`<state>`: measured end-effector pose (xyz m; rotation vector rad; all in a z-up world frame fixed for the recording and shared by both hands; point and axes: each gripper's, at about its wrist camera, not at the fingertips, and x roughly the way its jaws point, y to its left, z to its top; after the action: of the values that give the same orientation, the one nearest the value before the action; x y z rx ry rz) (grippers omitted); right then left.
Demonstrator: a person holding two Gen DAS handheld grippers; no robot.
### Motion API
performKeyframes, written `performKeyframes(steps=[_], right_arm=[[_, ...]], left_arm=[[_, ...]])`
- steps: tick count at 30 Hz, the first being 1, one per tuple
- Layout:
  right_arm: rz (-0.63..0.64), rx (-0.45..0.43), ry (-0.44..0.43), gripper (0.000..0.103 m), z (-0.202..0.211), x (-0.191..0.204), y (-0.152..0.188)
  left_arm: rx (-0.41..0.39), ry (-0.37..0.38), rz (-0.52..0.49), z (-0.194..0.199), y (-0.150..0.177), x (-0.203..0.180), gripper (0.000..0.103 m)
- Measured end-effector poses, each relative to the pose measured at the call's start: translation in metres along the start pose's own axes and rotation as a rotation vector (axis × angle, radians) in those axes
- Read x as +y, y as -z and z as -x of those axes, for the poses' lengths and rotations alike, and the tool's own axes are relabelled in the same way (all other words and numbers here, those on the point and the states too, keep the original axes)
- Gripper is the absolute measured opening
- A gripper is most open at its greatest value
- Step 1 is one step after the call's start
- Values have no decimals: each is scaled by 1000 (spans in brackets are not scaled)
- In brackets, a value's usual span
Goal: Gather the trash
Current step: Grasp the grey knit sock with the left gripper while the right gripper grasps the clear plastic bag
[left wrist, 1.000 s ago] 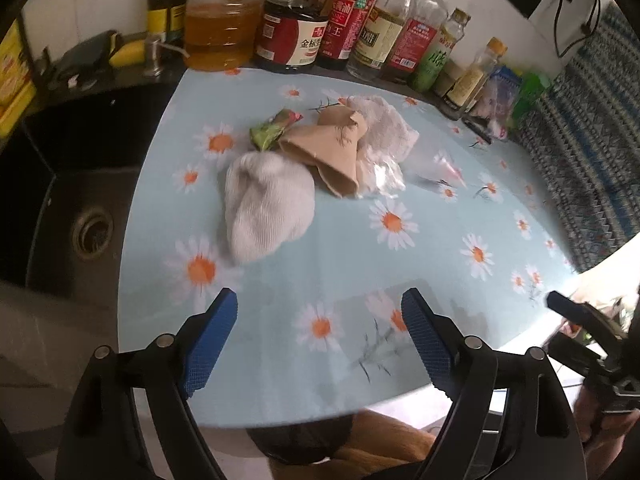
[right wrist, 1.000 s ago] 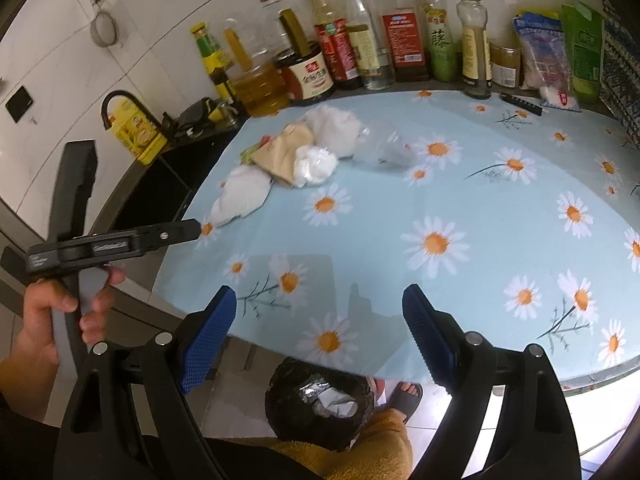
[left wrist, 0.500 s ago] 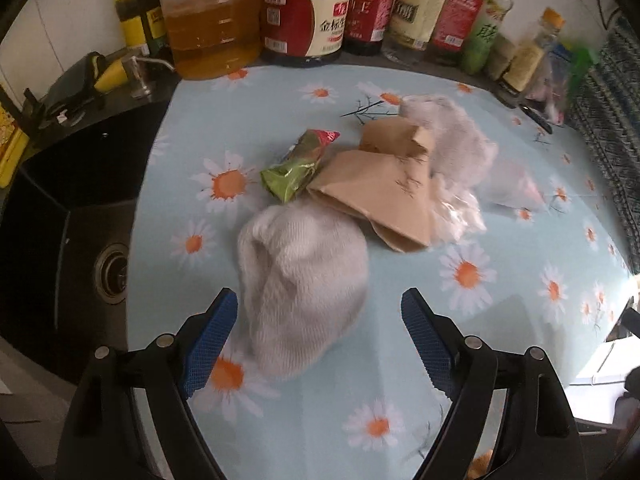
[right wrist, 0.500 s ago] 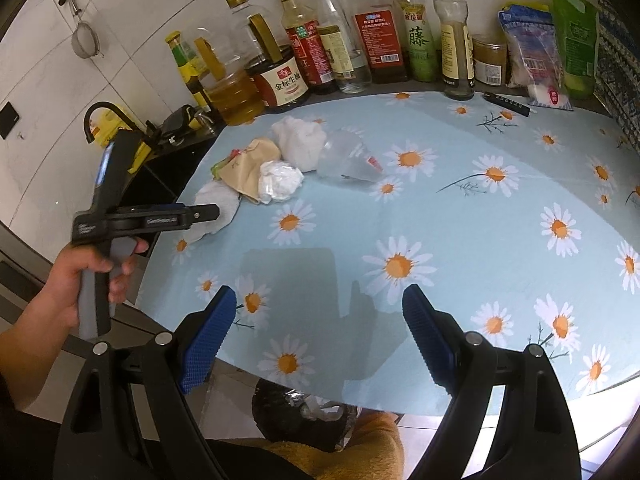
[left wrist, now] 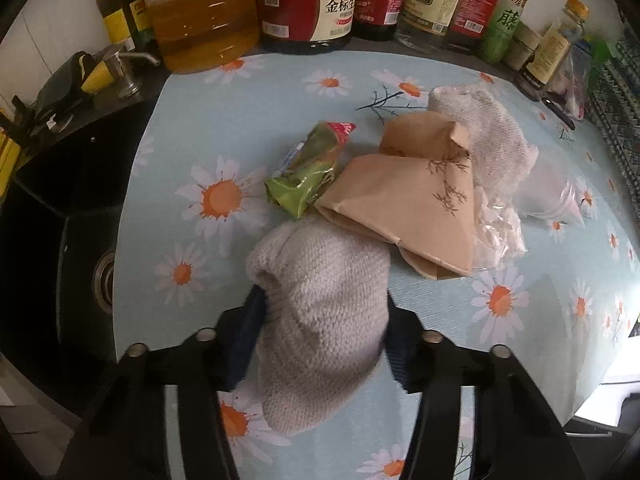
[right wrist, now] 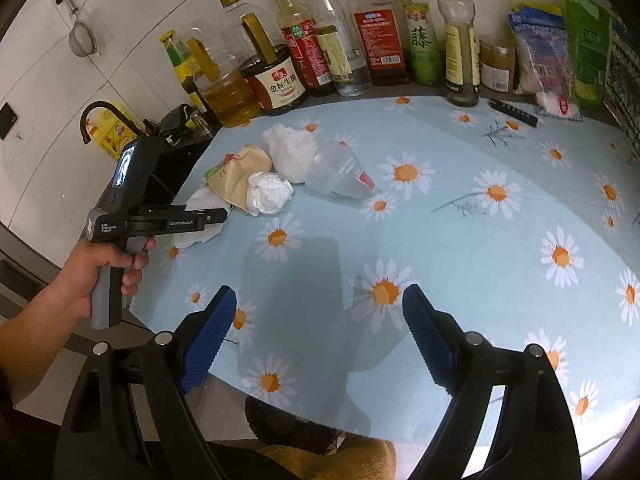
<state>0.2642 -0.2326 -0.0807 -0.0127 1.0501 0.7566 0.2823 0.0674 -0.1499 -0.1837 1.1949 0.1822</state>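
Observation:
A white crumpled paper towel wad (left wrist: 320,272) lies on the daisy tablecloth (left wrist: 192,128), and my left gripper (left wrist: 322,306) is closing on it, blue pads pressing both its sides. Behind the wad lie a green snack wrapper (left wrist: 308,172), a brown paper bag (left wrist: 412,200), another white towel (left wrist: 484,132), a crumpled plastic film (left wrist: 496,228) and a clear plastic cup (left wrist: 548,192). My right gripper (right wrist: 320,328) hangs open over the table's near edge with nothing between its fingers. The right wrist view also shows the left gripper (right wrist: 176,222), in a hand, at that wad (right wrist: 200,200).
Oil and sauce bottles (right wrist: 280,80) line the back wall, with packets (right wrist: 540,52) at the right end. A black sink (left wrist: 60,240) lies left of the table. A black bag (right wrist: 288,424) sits below the near table edge.
The left gripper came forward and down over the table to the white wad, and its jaws went from wide apart to closed around it. The right gripper shifted slightly and stayed open.

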Motion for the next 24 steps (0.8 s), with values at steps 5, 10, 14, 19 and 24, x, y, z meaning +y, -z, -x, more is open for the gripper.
performKeyframes(steps=[5,10,14,19,24], right_arm=[[20,-16,8,84,-6,-3,-10],[37,-5,2,84,-13,-6,-22],[59,-5,-7,84,-18,-7,-31],[101,7,-9,84,-28,-6,-43],[159,31,-11,84,-43,-7,-55]], left_arm=[[-18,39,-1,11,3,-6,34],[-40,51,-8,28,13,-12,34],[-35,79,26,34,23,-11,34],[-45,94,66,43,35,-10,34],[-55,101,94,52,44,-11,34]])
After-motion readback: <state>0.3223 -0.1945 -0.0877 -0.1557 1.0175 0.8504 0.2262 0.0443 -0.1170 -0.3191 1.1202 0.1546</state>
